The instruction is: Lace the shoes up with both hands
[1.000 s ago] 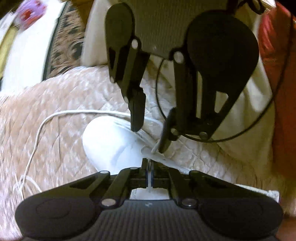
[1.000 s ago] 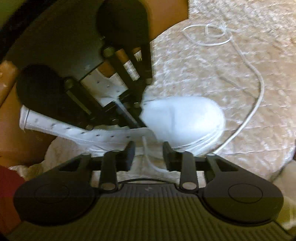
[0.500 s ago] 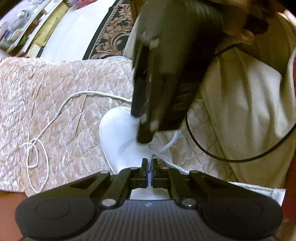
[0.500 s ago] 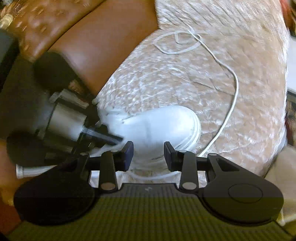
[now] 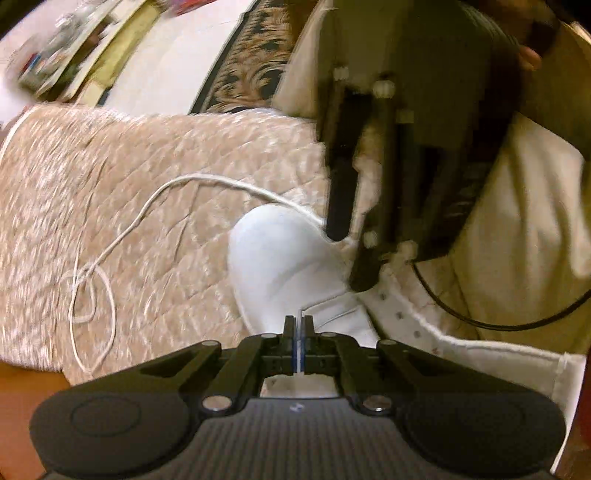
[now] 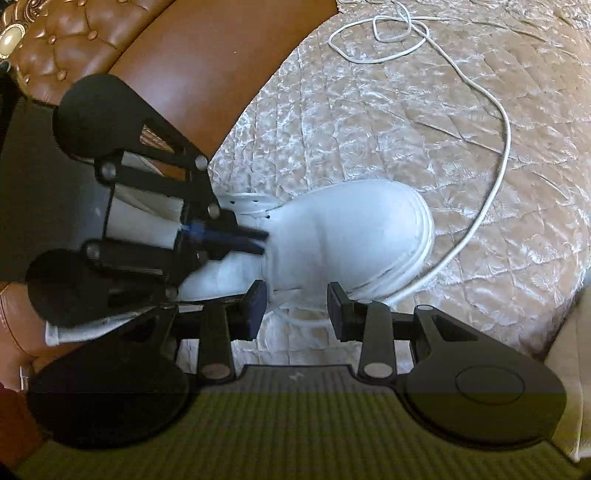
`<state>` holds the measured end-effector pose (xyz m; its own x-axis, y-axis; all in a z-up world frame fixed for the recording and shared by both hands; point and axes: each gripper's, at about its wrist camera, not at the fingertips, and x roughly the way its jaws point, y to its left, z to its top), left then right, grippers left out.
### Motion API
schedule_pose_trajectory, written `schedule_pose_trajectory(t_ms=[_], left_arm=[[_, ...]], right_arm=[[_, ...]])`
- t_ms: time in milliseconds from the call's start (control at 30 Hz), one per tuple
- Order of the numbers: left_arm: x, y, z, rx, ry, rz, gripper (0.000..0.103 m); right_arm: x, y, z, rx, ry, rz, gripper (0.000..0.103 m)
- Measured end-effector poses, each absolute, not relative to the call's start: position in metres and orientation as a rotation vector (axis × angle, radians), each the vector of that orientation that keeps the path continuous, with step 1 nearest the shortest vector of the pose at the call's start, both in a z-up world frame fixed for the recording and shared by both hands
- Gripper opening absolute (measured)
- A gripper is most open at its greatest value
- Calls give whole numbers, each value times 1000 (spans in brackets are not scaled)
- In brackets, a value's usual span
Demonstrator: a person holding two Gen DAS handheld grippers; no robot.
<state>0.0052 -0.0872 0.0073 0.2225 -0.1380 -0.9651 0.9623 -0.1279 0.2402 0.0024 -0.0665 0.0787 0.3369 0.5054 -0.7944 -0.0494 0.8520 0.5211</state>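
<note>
A white shoe (image 5: 280, 258) lies on the quilt, toe pointing away from the person. My left gripper (image 5: 298, 325) is shut on a thin white lace (image 5: 334, 314) just behind the toe cap, by the lowest eyelets. In the right wrist view the left gripper (image 6: 258, 242) points at the eyelet rows of the shoe (image 6: 351, 236). My right gripper (image 6: 297, 310) stands open over the shoe's near side, with a slack bend of lace lying under the gap, untouched. The long free lace (image 6: 495, 177) curves away to a loose knot (image 6: 391, 29). From the left wrist view the right gripper (image 5: 351, 258) hangs over the shoe's far side.
A quilted beige bedspread (image 5: 147, 155) carries the shoe. A brown leather headboard (image 6: 184, 74) borders it. A black cable (image 5: 480, 321) hangs from the right gripper over cream cloth (image 5: 517, 229). A patterned rug (image 5: 251, 62) and floor lie beyond the bed edge.
The left gripper has rolled while keeping hold of the lace. The right gripper has turned and shifted slightly over the shoe, still open.
</note>
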Motion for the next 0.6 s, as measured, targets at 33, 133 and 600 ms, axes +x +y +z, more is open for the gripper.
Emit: schedule_pose_trajectory(t_ms=[33,133,600], left_arm=[[7,-86,9,1295,880,-1170,0],[19,-79,21,1188,891,-1119,0],[12,-83,36,1123,827,-1161,1]], right_arm=[[1,-65,80,431,1170,381,42],[-1,-61,85,393,1110,382,42],[-3,-51,92,372,914,376,5]])
